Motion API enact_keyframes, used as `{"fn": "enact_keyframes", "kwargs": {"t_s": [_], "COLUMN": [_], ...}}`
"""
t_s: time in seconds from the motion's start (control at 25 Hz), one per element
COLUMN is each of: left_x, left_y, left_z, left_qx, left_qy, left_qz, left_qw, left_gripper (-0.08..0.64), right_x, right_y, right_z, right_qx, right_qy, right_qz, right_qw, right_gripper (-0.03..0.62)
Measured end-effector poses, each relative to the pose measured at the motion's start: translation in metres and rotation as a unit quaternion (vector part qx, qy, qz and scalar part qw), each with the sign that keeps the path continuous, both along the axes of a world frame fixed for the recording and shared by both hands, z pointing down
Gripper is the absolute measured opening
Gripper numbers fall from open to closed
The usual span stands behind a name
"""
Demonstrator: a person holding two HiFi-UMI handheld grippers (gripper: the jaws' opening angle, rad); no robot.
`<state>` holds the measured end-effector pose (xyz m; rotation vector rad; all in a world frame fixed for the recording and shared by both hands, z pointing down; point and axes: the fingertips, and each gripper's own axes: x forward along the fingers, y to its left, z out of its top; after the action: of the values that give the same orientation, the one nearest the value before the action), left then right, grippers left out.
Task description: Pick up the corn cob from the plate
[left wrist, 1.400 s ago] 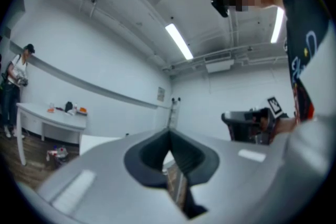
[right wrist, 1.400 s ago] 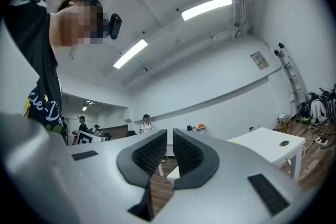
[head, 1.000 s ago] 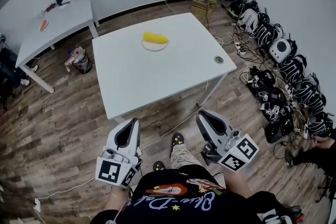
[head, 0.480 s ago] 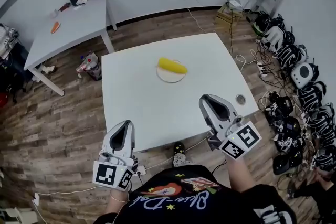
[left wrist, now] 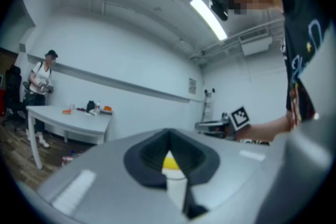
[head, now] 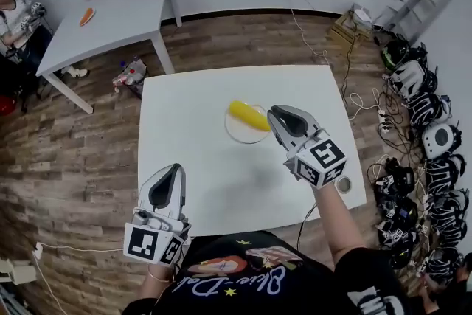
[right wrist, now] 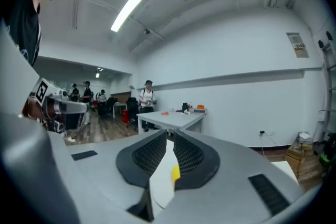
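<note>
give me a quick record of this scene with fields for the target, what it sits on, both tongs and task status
target: yellow corn cob, lying on its side
support: round plate on the white table
right tongs: shut, empty, tips close to the corn cob's right end
left tongs: shut, empty, over the table's near left corner, far from the plate
task status: corn cob not yet picked up
background: second table near the wall

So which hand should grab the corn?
The right one. The right gripper is just beside the corn on its plate, while the left gripper hangs back at the table's near edge. The right jaws are shut, so they'd likely need opening first.
</note>
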<state>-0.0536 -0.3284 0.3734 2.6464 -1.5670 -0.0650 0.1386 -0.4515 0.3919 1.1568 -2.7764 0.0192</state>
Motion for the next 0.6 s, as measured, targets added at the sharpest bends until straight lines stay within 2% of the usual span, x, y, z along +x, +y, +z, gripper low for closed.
{"fn": "enact_keyframes", "kwargs": {"t_s": [0.08,0.16,0.2,0.28,0.44,0.6], "left_x": [-0.004,-0.009,-0.011,-0.014,-0.013,-0.023], "left_y": [-0.008,-0.020,-0.027,-0.037,-0.048,-0.053], "left_z": [0.003,0.003,-0.001,-0.009,-0.007,0.004], "left_qx": [-0.010,-0.015,-0.014,-0.006,-0.013,-0.034], "left_qy": [0.001,0.005,0.008,0.014,0.006,0.012], "left_qz": [-0.006,-0.012,-0.012,-0.006,0.000,-0.003], "left_qw": [0.9999,0.9998,0.9998,0.9999,0.9999,0.9994], "left_gripper": [-0.005,-0.005,-0.005,-0.005,-0.005,-0.003], "right_x": [-0.008,-0.015,-0.021,-0.031,-0.045,-0.053], "right_y": [-0.025,-0.046,-0.055,-0.066,-0.079,-0.095], "right_z": [0.026,0.055,0.071,0.102,0.149,0.190], "right_qx": [-0.019,-0.051,-0.075,-0.125,-0.172,-0.220], "right_qy": [0.055,0.125,0.152,0.180,0.242,0.287], "right_qz": [-0.007,-0.017,-0.024,-0.040,-0.070,-0.076], "right_qw": [0.998,0.991,0.985,0.975,0.952,0.929], "right_gripper": [0.018,0.023,0.046,0.174,0.184,0.232]}}
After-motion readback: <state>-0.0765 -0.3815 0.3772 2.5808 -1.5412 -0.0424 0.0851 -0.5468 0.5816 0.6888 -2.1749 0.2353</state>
